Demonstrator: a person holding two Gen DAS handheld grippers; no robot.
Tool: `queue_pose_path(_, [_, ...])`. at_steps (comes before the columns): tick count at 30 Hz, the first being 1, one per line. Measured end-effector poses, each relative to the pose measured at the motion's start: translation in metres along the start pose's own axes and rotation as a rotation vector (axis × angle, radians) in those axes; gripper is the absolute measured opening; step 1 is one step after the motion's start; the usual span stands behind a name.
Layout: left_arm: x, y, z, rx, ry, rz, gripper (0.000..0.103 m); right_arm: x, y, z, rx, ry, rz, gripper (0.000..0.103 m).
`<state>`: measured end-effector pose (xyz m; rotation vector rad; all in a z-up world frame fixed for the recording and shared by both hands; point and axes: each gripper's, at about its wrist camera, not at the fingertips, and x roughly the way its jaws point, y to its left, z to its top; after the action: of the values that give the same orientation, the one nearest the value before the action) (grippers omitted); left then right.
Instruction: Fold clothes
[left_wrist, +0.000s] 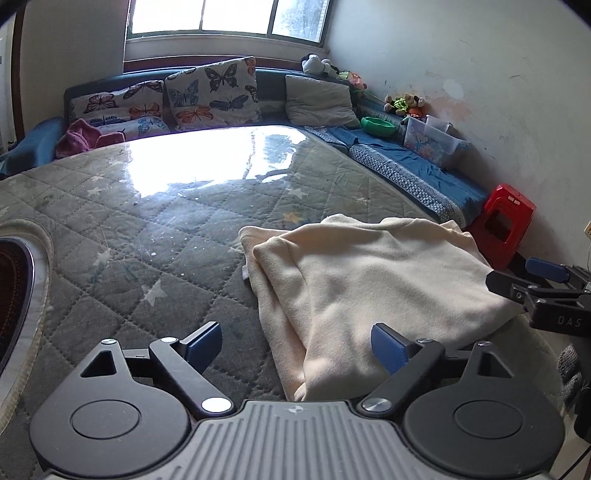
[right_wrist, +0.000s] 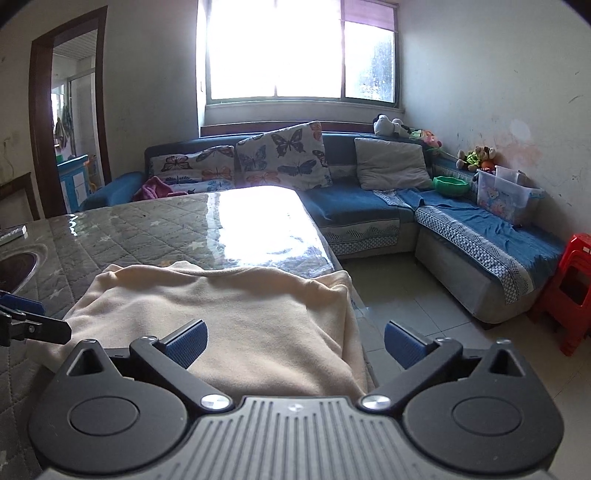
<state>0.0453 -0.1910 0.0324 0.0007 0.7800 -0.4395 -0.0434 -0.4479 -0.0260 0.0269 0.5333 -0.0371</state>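
Note:
A cream fleece garment (left_wrist: 373, 288) lies folded in layers on the quilted grey table (left_wrist: 129, 236), near its right edge. My left gripper (left_wrist: 295, 345) stands open over the garment's near left corner; the blue pads touch no cloth. In the right wrist view the same garment (right_wrist: 236, 321) fills the near table, and my right gripper (right_wrist: 295, 345) is wide open above its near right edge, with nothing pressed between the pads. The right gripper (left_wrist: 532, 284) shows at the far right of the left view. The left gripper's fingertips (right_wrist: 26, 310) show at the left edge of the right view.
A glossy cover on the table reflects the window. A round dark inset (left_wrist: 14, 291) sits at the table's left. A blue corner sofa (right_wrist: 369, 210) with butterfly cushions, a green bowl (right_wrist: 450, 184) and a clear bin (right_wrist: 506, 199) lines the walls. Red stools (right_wrist: 569, 291) stand on the tiled floor.

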Motion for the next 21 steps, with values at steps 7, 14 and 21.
queue_pose_path(7, [0.003,0.006,-0.004,-0.008,0.012,0.012,0.090,-0.005,-0.011,-0.002,0.014,-0.010,-0.070,0.103])
queue_pose_path(14, [0.006,0.006,-0.006,-0.006,0.022,0.020,0.090,-0.003,-0.026,-0.017,-0.051,0.017,-0.245,0.103])
queue_pose_path(21, [0.007,0.007,-0.007,-0.010,0.033,0.026,0.090,-0.007,-0.033,-0.027,-0.063,0.037,-0.254,0.103])
